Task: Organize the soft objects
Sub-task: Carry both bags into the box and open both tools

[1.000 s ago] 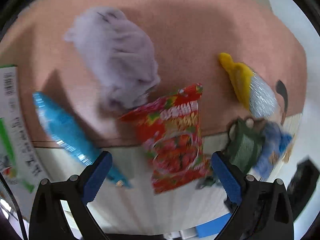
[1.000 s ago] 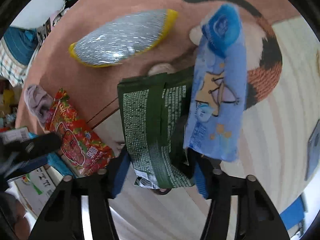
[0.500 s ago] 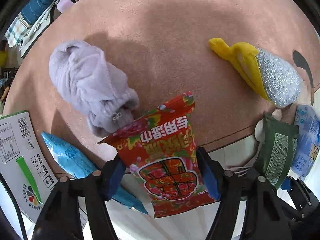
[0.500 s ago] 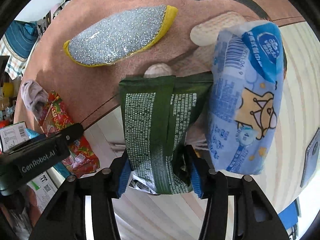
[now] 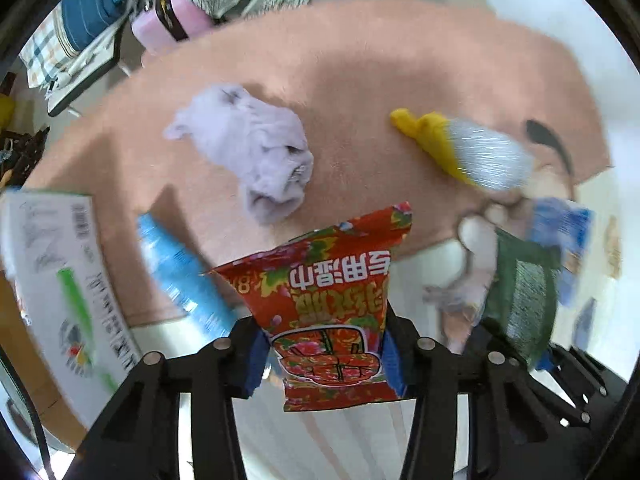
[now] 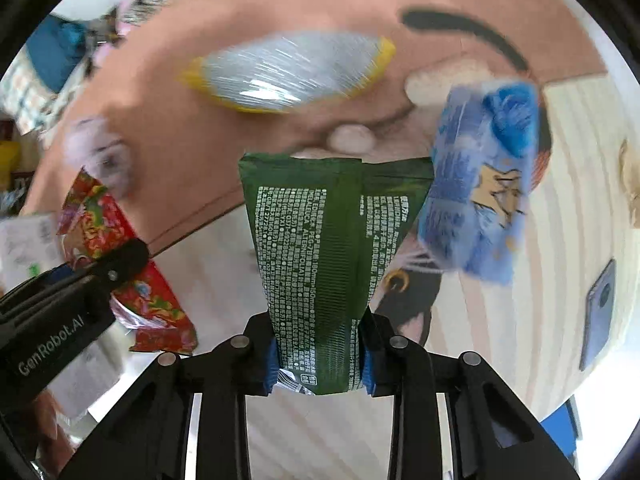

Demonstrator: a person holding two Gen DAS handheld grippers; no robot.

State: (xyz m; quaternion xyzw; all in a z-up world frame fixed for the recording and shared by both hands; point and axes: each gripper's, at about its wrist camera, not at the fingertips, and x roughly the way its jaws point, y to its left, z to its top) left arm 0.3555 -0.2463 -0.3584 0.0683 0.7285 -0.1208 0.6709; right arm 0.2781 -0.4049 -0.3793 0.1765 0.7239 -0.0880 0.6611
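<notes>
My left gripper [image 5: 324, 356] is shut on a red tissue pack [image 5: 332, 304] and holds it above the floor by the rug's edge. My right gripper [image 6: 318, 356] is shut on a green wipes pack [image 6: 324, 252], also lifted; it shows at the right of the left wrist view [image 5: 520, 300]. On the pink rug [image 5: 360, 60] lie a crumpled lilac cloth [image 5: 256, 156] and a yellow and silver pouch [image 5: 468, 152]. A light blue tissue pack [image 6: 484, 184] lies right of the green pack. A blue packet [image 5: 180, 268] lies at the rug's left edge.
A white printed box [image 5: 68, 280] stands at the left. A phone [image 6: 600, 316] lies on the pale wood floor at the right. Bags and folded fabric [image 5: 96, 20] sit beyond the rug's far edge. The left gripper's body [image 6: 60, 320] shows in the right wrist view.
My left gripper has closed on the red tissue pack and lifted it. My right gripper has raised the green pack further; the blue tissue pack stays on the floor.
</notes>
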